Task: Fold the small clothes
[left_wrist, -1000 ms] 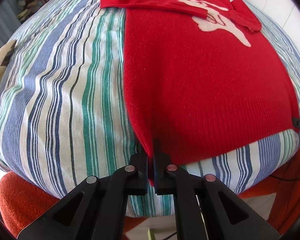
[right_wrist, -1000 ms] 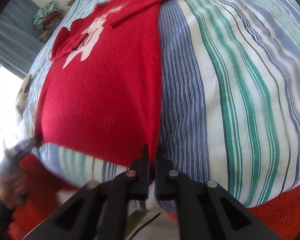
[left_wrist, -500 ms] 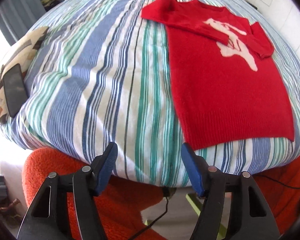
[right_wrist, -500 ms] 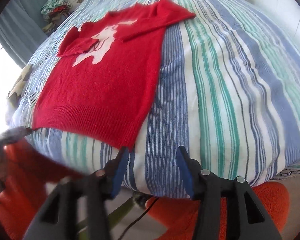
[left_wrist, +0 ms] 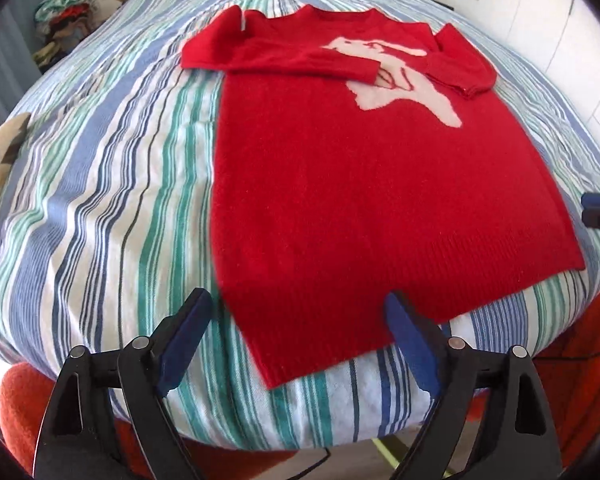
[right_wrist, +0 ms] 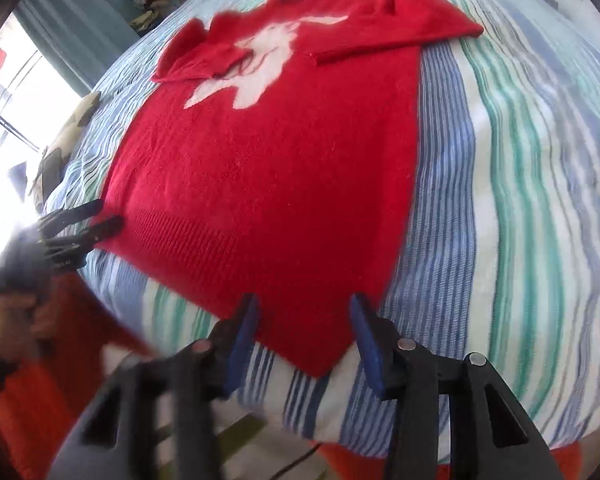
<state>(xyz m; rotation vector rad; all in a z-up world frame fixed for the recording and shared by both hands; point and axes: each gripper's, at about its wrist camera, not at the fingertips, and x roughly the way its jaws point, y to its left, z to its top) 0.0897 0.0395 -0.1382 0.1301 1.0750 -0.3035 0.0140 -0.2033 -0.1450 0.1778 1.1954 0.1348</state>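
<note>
1. Left-wrist view shows our left gripper (left_wrist: 296, 316) with its blue pads spread wide; the jaws have just been opening, and nothing is pinched. The near left hem corner of the red sweater (left_wrist: 360, 184) lies on the bed below the gap, free of both pads.
2. From the right wrist, our right gripper (right_wrist: 304, 320) also stands spread, somewhat narrower, over the sweater's near right hem corner. That corner lies flat on the striped bedcover (right_wrist: 520, 200); we see no pad pressing on it.
3. The left gripper (right_wrist: 84, 224) appears in the right view too, just beside the left end of the hem, jaws apart.
4. The sweater lies face up near the foot edge of the bed, its ribbed hem (left_wrist: 440, 280) towards us and its neckline towards the far edge. A white animal motif (left_wrist: 392, 80) sits on the chest.
5. Both sleeves (left_wrist: 284, 56) are folded inward across the chest, so we judge the sleeve step done and the body smoothed out.
6. We judge the lengthwise fold is left: the hem has not yet been brought up to the shoulders, and the body lies at full length.
7. Beyond the bed, a heap of clothes (left_wrist: 64, 28) sits at the far left corner of the room.
</note>
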